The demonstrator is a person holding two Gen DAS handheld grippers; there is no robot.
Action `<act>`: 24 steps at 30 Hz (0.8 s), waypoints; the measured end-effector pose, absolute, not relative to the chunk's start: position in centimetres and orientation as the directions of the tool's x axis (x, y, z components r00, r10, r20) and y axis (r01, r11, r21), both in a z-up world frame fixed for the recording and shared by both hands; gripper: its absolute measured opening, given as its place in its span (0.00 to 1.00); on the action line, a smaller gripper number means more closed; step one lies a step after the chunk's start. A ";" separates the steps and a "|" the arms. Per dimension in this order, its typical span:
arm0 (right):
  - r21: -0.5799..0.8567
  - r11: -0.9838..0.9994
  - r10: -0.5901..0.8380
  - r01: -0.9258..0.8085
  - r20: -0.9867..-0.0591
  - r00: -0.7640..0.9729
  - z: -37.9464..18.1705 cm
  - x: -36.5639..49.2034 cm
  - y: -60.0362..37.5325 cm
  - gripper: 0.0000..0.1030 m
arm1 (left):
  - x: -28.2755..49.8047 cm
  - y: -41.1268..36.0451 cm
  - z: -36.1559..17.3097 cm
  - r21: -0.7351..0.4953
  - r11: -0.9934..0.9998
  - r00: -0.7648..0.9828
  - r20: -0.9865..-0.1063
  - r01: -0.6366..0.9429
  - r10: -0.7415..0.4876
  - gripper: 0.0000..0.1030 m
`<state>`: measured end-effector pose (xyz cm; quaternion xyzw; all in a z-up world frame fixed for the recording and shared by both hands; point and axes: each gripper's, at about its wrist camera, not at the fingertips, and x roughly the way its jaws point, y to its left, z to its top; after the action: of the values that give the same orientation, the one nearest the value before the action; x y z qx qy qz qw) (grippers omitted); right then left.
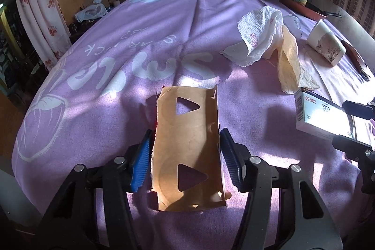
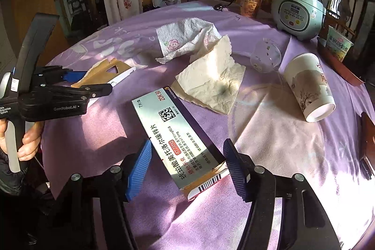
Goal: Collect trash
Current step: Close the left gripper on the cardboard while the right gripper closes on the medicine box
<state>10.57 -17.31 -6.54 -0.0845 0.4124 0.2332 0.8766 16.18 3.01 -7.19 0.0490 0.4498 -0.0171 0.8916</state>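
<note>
Two grippers: your left gripper (image 1: 185,154) clamps the brown card (image 1: 187,147); your right gripper (image 2: 186,164) pinches the medicine box (image 2: 178,137), right of the card.

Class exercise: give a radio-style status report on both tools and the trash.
Left tool closed on brown cardboard piece. Right tool around medicine box, contact unclear. Tissues, tipped paper cup uncollected. Nothing blocking.
</note>
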 end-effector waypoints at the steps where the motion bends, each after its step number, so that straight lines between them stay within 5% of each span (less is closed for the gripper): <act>1: 0.059 0.881 0.348 -0.469 -0.753 0.559 -6.4 10.2 -17.5 0.60 | 16.1 3.0 -7.0 0.064 0.995 0.598 -0.801 0.073 0.008 0.55; 24: 0.258 0.851 0.510 -0.457 -0.610 0.607 -2.4 6.6 -15.3 0.60 | 7.5 12.3 -0.4 0.010 0.990 0.717 -0.688 -0.140 0.108 0.55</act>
<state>6.63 -15.27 -2.38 0.0377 0.3517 0.2702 0.8955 7.52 12.35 -0.39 -0.0214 0.3699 0.0670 0.9264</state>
